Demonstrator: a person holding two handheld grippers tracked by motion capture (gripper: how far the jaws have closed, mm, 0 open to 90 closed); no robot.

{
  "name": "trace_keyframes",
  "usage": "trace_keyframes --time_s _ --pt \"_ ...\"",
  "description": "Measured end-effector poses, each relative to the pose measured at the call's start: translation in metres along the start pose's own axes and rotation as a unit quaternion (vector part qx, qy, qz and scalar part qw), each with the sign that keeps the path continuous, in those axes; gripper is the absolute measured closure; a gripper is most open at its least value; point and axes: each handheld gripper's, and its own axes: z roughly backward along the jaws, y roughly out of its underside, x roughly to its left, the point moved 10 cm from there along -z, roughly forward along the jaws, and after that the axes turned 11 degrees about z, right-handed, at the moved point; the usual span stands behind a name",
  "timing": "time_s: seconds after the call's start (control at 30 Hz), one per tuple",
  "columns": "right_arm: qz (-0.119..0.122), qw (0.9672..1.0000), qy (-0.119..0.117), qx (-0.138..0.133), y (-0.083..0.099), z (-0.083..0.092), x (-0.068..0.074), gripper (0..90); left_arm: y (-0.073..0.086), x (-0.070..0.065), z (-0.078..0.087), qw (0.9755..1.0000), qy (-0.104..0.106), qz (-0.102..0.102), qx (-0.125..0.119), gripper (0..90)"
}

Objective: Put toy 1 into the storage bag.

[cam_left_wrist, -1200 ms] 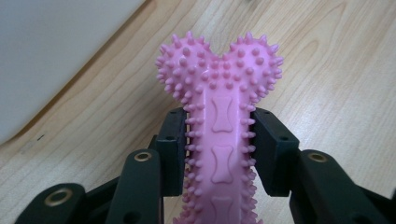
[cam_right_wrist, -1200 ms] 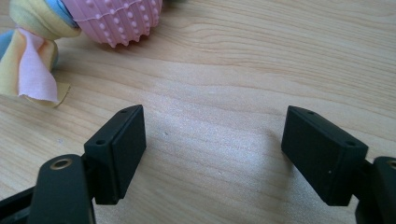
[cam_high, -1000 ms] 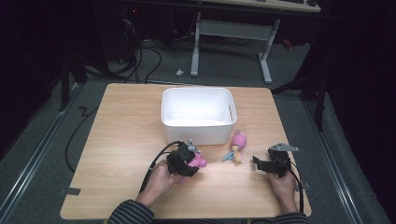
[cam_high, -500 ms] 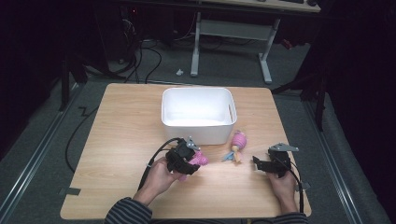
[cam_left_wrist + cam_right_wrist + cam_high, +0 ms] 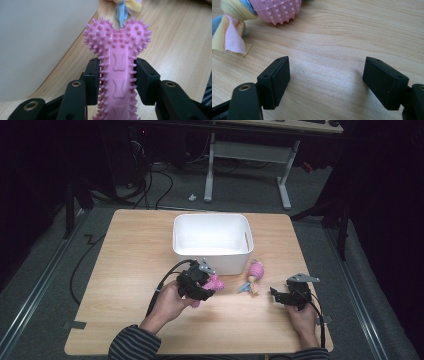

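My left gripper clamps the spiky pink bone toy between its fingers, the white bin just beside. My right gripper gapes wide over bare table, the pink ball toy with cloth tails lying ahead of it.

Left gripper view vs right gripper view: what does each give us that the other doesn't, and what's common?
Left gripper view: the left gripper's fingers closed on a pink spiky bone toy, with the white bin's wall close beside it.

Right gripper view: the right gripper's fingers spread wide apart with bare table between them, plus a pink ribbed ball next to the knotted cloth.

Both: the wooden tabletop and the pastel cloth toy.
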Motion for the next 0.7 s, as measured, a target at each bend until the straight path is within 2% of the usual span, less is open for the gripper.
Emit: trace_keyframes --time_s 0.13,0.17,0.3,0.43,0.47,0.7 --pt "0.0 1.0 0.0 0.0 0.0 0.0 0.0 22.2 -0.005 -0.002 0.003 1.0 -0.002 -0.008 0.002 58.6" --pt "0.0 1.0 0.0 0.0 0.0 0.0 0.0 22.2 -0.008 -0.004 0.006 0.9998 -0.006 -0.017 0.002 58.6" --pt "0.0 1.0 0.0 0.0 0.0 0.0 0.0 22.2 -0.016 -0.007 0.014 0.9997 -0.001 -0.023 -0.001 58.6" --pt "0.0 1.0 0.0 0.0 0.0 0.0 0.0 22.2 -0.023 -0.007 0.019 0.9998 0.014 -0.015 -0.005 58.6" --pt "0.0 1.0 0.0 0.0 0.0 0.0 0.0 22.2 -0.026 -0.007 0.021 0.9996 0.023 -0.012 -0.007 58.6" --pt "0.0 1.0 0.0 0.0 0.0 0.0 0.0 22.2 -0.043 -0.002 0.036 0.9992 0.029 -0.009 -0.025 58.7"
